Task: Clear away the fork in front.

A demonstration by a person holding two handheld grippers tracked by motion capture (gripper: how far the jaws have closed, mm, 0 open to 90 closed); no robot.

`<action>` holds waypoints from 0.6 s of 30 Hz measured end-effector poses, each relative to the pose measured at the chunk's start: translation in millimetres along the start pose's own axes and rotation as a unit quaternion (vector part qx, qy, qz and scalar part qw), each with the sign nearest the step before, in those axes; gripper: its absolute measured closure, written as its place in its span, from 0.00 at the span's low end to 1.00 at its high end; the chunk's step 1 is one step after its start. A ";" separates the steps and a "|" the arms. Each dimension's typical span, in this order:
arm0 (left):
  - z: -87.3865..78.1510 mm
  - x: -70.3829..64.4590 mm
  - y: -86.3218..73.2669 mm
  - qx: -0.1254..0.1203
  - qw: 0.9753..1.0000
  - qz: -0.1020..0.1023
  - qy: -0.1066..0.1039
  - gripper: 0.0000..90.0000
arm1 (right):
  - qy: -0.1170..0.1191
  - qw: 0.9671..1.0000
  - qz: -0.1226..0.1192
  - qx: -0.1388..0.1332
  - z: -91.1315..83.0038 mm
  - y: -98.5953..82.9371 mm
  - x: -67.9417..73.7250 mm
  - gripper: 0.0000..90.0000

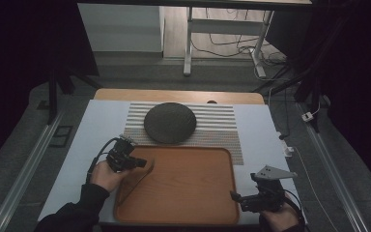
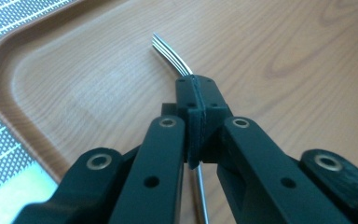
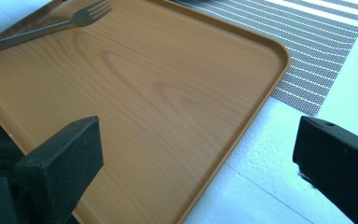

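Observation:
A metal fork [image 2: 170, 53] sticks out past the tips of my left gripper [image 2: 196, 86], which is shut on its neck; the handle runs back under the jaws. That gripper [image 1: 142, 163] is over the left part of a wooden tray [image 1: 188, 186]. In the right gripper view the fork [image 3: 51, 25] is at the tray's [image 3: 168, 93] far left. My right gripper [image 1: 236, 197] is at the tray's near right corner, pointing left. Its jaws [image 3: 196, 140] stand wide apart with nothing between them.
A dark round plate [image 1: 170, 122] lies on a striped placemat [image 1: 222, 126] just beyond the tray. A white cover [image 1: 96, 130] spreads over the table. The mat's corner [image 3: 317, 42] sits past the tray's rim. Desk legs and cables stand on the floor behind.

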State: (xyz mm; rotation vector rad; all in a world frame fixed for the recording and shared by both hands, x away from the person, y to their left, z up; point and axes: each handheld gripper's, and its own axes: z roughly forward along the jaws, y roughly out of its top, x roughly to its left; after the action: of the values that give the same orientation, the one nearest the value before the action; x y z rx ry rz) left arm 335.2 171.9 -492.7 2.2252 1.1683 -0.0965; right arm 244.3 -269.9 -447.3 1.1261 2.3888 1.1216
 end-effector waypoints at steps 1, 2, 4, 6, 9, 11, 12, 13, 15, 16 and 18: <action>2.3 1.0 0.9 0.002 1.000 -0.001 0.002 0.98 | 0.000 1.000 0.000 0.001 0.1 0.0 0.0 0.02; 5.2 1.8 1.6 0.003 1.000 -0.002 0.002 0.98 | -0.001 1.000 0.000 0.001 0.2 0.0 0.0 0.02; 10.6 3.7 2.4 0.010 1.000 0.000 0.002 0.98 | -0.002 1.000 0.000 0.002 0.3 0.0 0.0 0.02; 15.4 5.0 2.0 0.020 1.000 0.003 0.009 0.98 | -0.005 1.000 0.001 0.005 0.3 0.2 0.0 0.01; 19.0 3.0 1.3 0.026 1.000 0.004 0.011 0.98 | -0.004 1.000 0.002 0.006 0.6 0.4 -0.2 0.01; 20.3 -3.2 2.6 0.025 1.000 0.013 0.003 0.98 | -0.004 1.000 0.002 0.007 0.8 0.4 -0.1 0.01; 21.7 -6.9 3.4 0.025 1.000 0.018 0.004 0.98 | -0.003 1.000 0.002 0.008 0.9 0.5 -0.1 0.01; 23.0 -10.1 4.1 0.025 0.999 0.023 0.005 0.98 | -0.004 1.000 0.002 0.008 1.1 0.5 -0.2 0.01; 24.9 -15.1 5.4 0.027 0.999 0.031 0.003 0.98 | -0.003 1.000 0.002 0.007 1.2 0.4 0.0 0.01; 26.0 -17.5 5.9 0.028 0.999 0.034 -0.001 0.98 | -0.003 1.000 0.002 0.007 1.2 0.4 0.1 0.01; 28.8 -22.2 6.5 0.027 0.999 0.038 -0.008 0.98 | -0.002 1.000 0.002 0.008 1.4 0.4 0.0 0.01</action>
State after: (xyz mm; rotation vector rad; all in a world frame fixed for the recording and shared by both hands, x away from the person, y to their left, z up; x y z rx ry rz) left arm 332.7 137.2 -505.4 2.3082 1.0837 -0.1164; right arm 245.3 -269.1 -447.9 1.1362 2.3975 1.1029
